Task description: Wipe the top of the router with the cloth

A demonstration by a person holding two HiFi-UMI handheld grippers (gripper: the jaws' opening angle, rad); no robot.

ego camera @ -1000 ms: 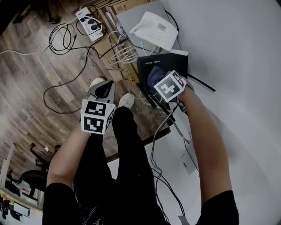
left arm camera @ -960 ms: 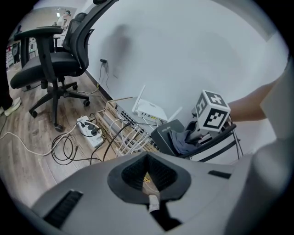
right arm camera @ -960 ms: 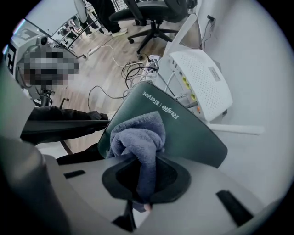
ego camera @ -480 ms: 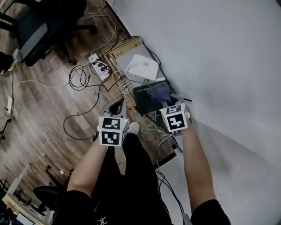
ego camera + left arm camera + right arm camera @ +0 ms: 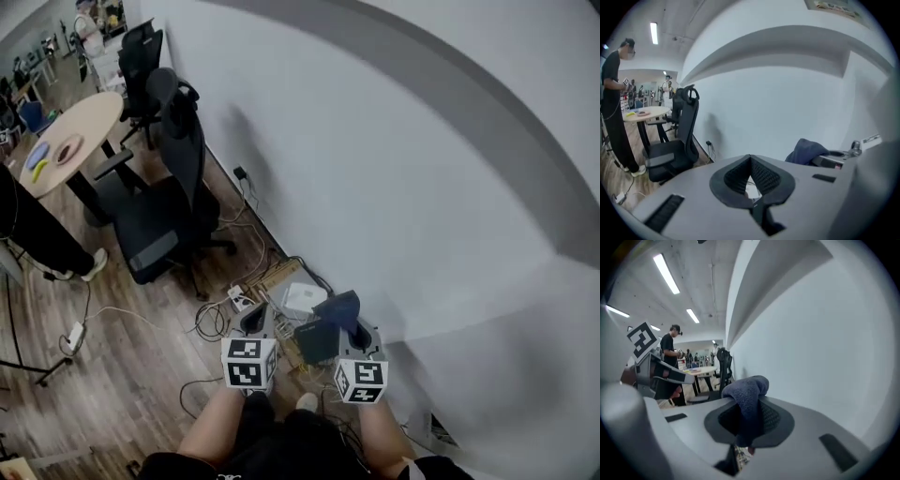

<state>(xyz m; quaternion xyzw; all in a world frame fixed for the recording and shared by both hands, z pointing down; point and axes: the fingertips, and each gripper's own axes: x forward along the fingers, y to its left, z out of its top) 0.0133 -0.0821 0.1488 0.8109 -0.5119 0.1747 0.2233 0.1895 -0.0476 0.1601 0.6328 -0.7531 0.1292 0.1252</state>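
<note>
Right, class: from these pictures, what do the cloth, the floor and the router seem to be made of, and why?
Cloth: soft woven or knitted fabric, dark blue, matt; the surface is nubbly and it droops in limp folds.
Floor: wood or wood-look laminate; plank seams and grain show.
Router: probably hard black plastic, flat-sided; too small to be sure.
</note>
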